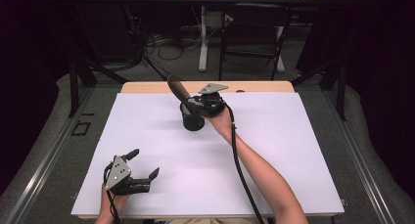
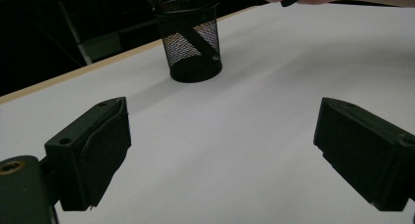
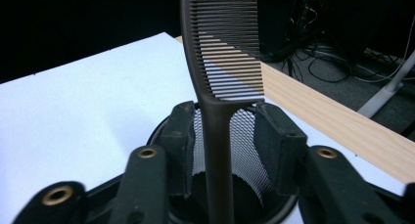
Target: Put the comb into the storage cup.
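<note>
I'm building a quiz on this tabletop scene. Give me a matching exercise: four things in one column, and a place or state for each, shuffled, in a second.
Things
1. comb
2. mesh cup
3. left gripper
4. right gripper

Places or states
A. jaws wide apart over bare white sheet
B. stands upright near the table's far edge
C. handle down inside the cup, teeth sticking out above
D. jaws on either side of the comb's handle, not pressing it

Pairs: 1-C, 2-B, 3-A, 4-D
</note>
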A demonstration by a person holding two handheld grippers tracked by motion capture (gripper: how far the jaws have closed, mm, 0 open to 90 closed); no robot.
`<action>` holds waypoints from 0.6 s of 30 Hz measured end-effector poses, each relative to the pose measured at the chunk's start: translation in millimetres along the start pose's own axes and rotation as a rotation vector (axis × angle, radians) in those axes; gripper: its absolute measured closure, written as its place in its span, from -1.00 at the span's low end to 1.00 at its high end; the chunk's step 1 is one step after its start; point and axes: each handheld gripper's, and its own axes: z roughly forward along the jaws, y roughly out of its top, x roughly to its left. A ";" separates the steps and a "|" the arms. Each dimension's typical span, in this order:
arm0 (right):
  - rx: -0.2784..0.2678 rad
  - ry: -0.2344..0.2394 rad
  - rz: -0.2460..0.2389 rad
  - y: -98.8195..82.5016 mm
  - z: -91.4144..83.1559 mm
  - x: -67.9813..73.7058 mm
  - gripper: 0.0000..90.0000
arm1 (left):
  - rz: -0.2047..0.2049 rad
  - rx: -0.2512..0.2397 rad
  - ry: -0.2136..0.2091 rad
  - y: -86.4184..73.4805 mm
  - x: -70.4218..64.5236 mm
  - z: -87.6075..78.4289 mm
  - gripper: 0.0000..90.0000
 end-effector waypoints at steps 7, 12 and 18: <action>0.010 0.020 0.018 1.6 -16.0 -3.7 0.00 | 0.000 -0.002 0.001 0.3 -0.7 0.2 -0.85; 0.017 0.037 0.029 2.6 -25.7 -6.4 -0.16 | -0.002 -0.002 0.002 0.4 -0.8 0.3 -0.85; 0.031 0.067 0.030 2.6 -36.8 -7.0 -0.31 | 0.001 -0.002 0.003 0.4 -0.5 0.0 -0.85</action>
